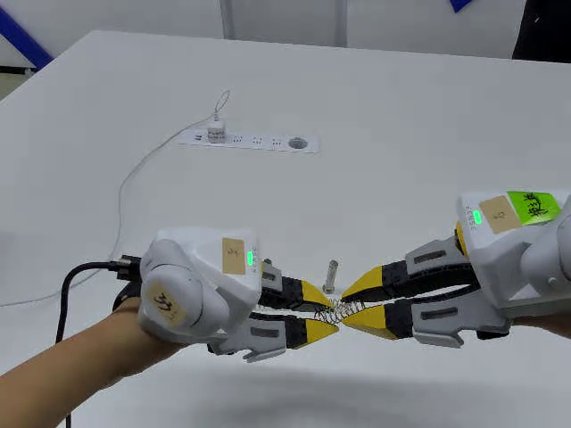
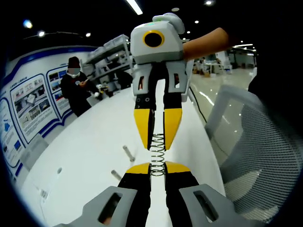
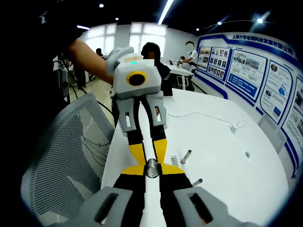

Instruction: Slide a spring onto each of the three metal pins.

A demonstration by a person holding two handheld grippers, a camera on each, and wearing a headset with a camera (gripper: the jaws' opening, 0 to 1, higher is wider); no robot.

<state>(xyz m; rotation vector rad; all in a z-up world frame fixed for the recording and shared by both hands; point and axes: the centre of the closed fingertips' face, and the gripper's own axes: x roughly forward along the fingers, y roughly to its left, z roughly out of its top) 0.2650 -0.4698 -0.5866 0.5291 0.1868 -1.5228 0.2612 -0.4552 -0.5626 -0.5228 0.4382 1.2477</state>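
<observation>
Spring (image 1: 343,309) spans both grippers, just in front of upright pin (image 1: 331,276) | left gripper (image 2: 157,168) jaws nipped on one end | right gripper (image 3: 152,170) jaws nipped on other end

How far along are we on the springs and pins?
Done: nothing that I can see; the farther pin and nearer pin look bare. In hand: one spring, gripped at its ends by the left gripper and right gripper. Left: apparently all three pins; a loose spring waits by the farther pin.
</observation>
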